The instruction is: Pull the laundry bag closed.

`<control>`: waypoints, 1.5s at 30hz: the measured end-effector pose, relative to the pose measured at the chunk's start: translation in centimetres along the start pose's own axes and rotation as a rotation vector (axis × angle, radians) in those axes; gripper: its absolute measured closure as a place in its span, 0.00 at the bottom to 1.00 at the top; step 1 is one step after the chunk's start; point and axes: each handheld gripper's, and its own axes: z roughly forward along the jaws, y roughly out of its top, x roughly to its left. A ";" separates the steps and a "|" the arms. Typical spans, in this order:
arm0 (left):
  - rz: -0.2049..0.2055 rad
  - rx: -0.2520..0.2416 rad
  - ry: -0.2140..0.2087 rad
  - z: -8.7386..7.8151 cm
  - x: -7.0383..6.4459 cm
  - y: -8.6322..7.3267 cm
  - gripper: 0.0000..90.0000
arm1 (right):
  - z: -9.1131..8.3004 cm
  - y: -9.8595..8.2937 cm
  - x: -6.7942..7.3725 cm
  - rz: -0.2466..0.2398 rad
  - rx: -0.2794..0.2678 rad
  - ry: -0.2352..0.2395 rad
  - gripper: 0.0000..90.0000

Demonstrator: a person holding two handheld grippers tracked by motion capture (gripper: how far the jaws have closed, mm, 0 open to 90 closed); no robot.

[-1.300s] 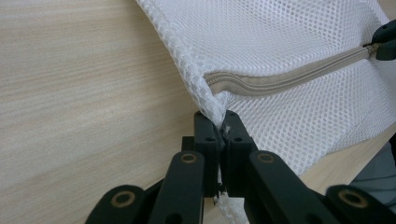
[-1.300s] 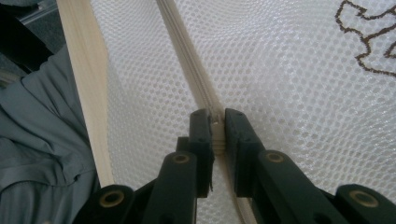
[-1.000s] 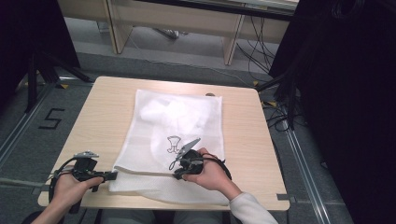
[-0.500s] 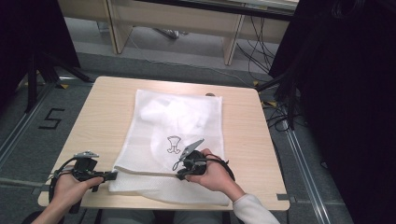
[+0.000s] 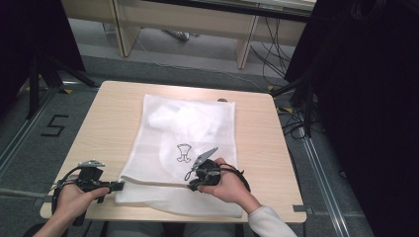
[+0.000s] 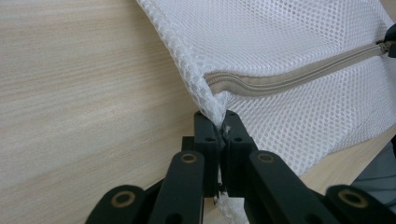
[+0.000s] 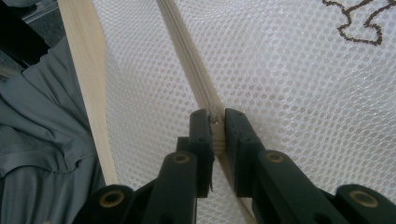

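A white mesh laundry bag (image 5: 192,123) lies flat on the wooden table (image 5: 108,118), with a small dark emblem (image 5: 184,152) near its middle. A beige zipper (image 6: 299,74) runs along the bag's near part. My left gripper (image 5: 120,185) sits at the bag's near left corner, and in the left gripper view (image 6: 218,122) its jaws are shut on the mesh at the zipper's end. My right gripper (image 5: 194,181) rests on the bag close to the emblem. In the right gripper view (image 7: 214,119) its jaws are shut on the zipper (image 7: 187,51), and whatever they pinch is hidden between them.
The bag's near edge reaches almost to the table's front edge (image 7: 88,93), with the person's grey clothing (image 7: 42,140) just below it. Bare wood lies left and right of the bag. Black curtains (image 5: 365,98), cables and a floor mark "5" (image 5: 53,126) surround the table.
The right hand has shifted very slightly toward the near edge on the zipper. The left gripper has stayed at the bag's corner.
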 end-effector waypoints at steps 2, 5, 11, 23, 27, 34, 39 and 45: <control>-0.015 -0.013 -0.003 0.1 -0.1 0.0 0.96 | 0.0 0.0 0.0 -0.001 -0.004 0.005 0.92; 0.008 0.007 -0.001 -0.1 0.0 0.0 0.96 | 0.0 0.0 0.0 -0.001 -0.005 0.005 0.92; -0.020 -0.018 0.000 0.1 -0.1 0.0 0.96 | -0.2 -0.3 -0.1 0.010 -0.001 0.000 0.92; -0.013 -0.015 0.000 0.1 -0.1 0.0 0.96 | -0.4 -0.6 -0.1 0.009 0.011 -0.015 0.92; -0.017 -0.017 0.003 0.1 -0.1 0.0 0.96 | -0.6 -0.6 -0.1 0.001 0.007 -0.004 0.92; 0.017 0.010 0.004 -0.1 0.1 0.0 0.96 | -0.7 -1.0 -0.3 0.013 0.006 0.000 0.92; -0.011 -0.016 0.000 0.1 -0.1 0.0 0.96 | -0.9 -1.2 -0.4 0.015 0.014 -0.003 0.92; -0.011 -0.015 0.000 0.1 -0.1 0.0 0.96 | -1.0 -1.5 -0.5 0.010 0.006 -0.004 0.92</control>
